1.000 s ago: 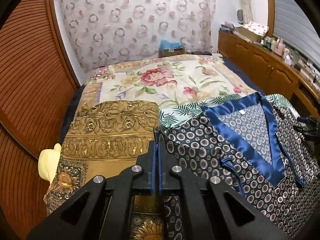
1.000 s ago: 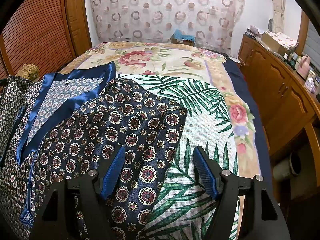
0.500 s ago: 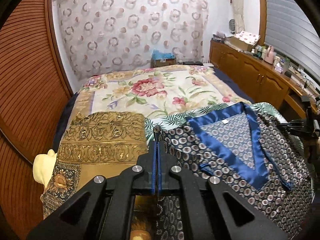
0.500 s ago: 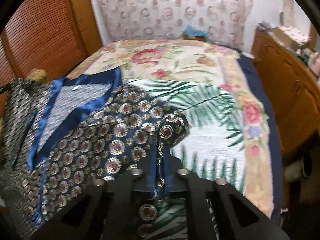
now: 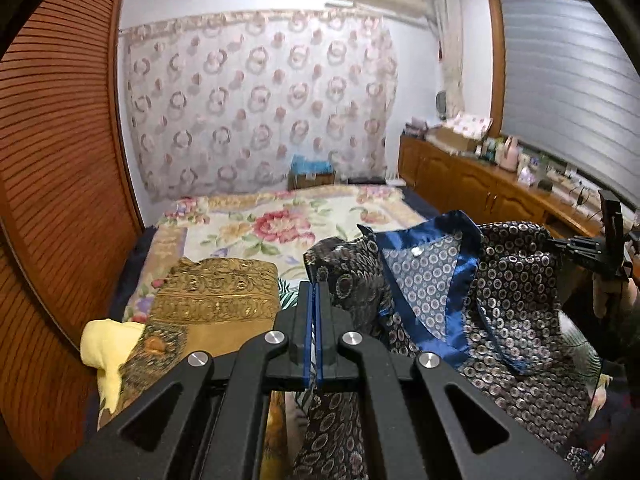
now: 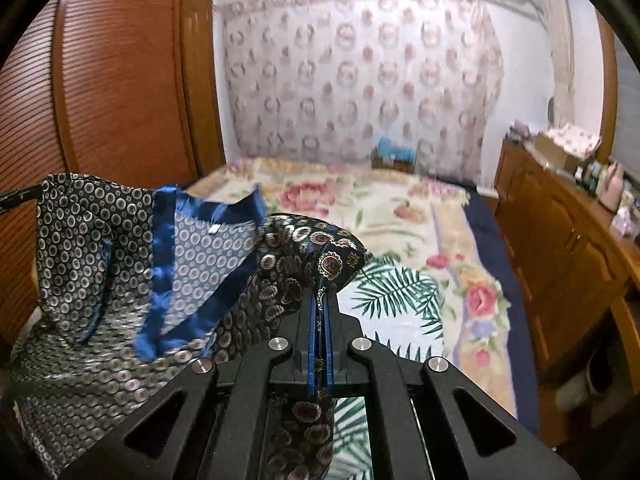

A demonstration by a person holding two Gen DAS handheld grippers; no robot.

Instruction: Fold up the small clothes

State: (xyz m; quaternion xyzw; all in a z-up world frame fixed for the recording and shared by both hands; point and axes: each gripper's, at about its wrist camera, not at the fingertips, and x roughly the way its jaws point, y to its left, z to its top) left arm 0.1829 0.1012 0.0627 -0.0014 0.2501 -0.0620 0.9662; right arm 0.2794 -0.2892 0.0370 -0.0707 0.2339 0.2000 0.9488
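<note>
Both black two-finger grippers are clamped on one garment: the left gripper has its blue-lined jaws pressed together on a pinch of a navy satin top printed with small circular medallions, and the right gripper pinches another bunched edge of the same top, fabric showing between its pads and hanging below them. Held at two points, the top hangs above the near end of the bed, its glossy plain-blue neck band forming a V around a paler lining with a small white label. Under it, at the near edge of the bed, lies a white cloth with green palm leaves. Toward the near left corner sit one folded gold brocade cloth and one soft pale-yellow item. Farther back stretches the cream floral bedspread, with a dark blue border along its right edge. One sheer curtain with ring patterns hangs behind the far edge.
</note>
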